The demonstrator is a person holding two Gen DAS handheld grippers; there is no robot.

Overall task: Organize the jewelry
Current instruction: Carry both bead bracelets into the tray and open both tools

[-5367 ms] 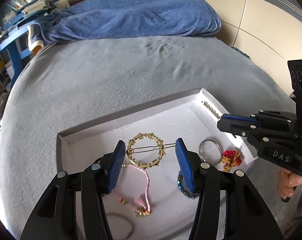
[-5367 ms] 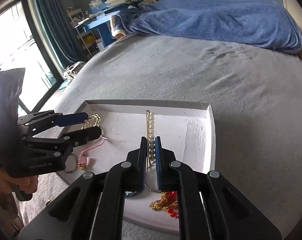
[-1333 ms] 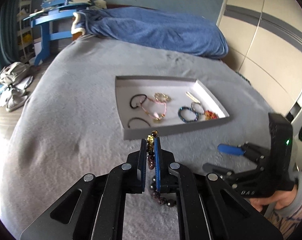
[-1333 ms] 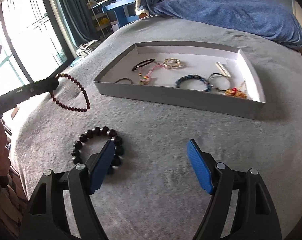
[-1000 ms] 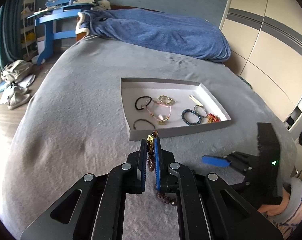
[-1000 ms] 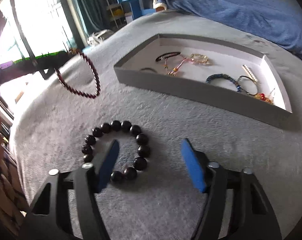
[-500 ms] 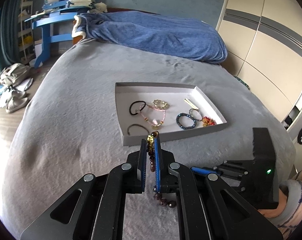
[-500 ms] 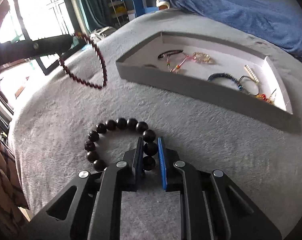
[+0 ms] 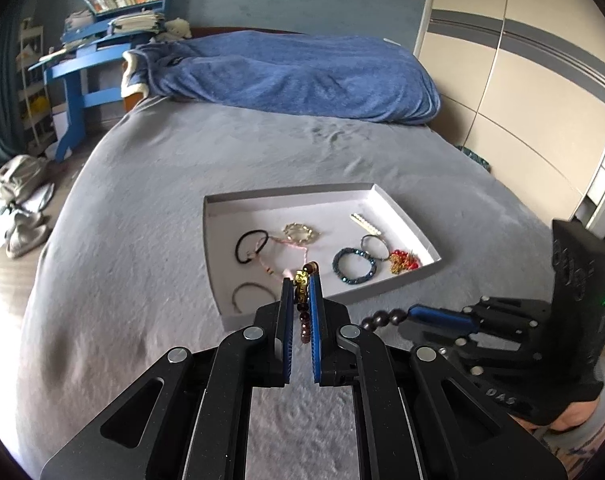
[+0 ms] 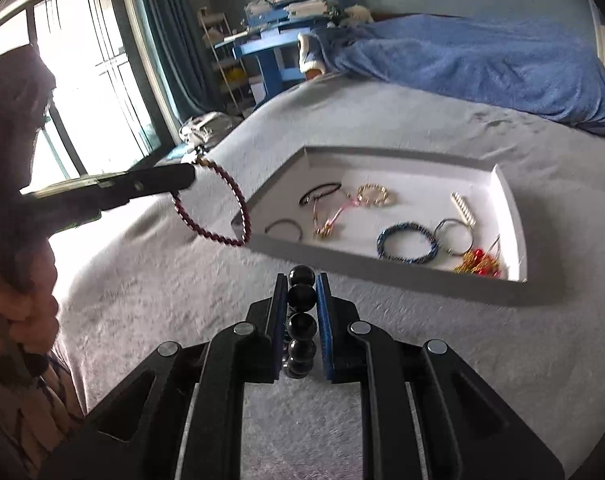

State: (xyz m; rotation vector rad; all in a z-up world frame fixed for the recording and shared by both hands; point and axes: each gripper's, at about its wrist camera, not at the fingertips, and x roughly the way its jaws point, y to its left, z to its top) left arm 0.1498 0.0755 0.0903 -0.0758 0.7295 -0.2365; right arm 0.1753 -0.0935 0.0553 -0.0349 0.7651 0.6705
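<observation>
A white tray point(image 9: 402, 216) point(image 10: 506, 200) lies on the grey bed and holds several bracelets, hair ties and a pearl clip. My left gripper point(image 9: 301, 284) is shut on a thin dark red bead bracelet point(image 9: 303, 322), which hangs in a loop in the right wrist view point(image 10: 218, 216) left of the tray. My right gripper point(image 10: 301, 280) is shut on a black bead bracelet point(image 10: 301, 320) and holds it above the bed in front of the tray. It also shows in the left wrist view point(image 9: 382, 317), near the tray's near right corner.
A blue blanket point(image 9: 294, 72) lies across the far end of the bed. A blue desk point(image 9: 82, 68) with books stands at the back left. Clothes point(image 9: 18, 200) lie on the floor at left. A wardrobe wall point(image 9: 522, 100) is on the right.
My right gripper closed on the black bead bracelet on the bed and lifted it. Both grippers have moved nearer the tray with their bracelets.
</observation>
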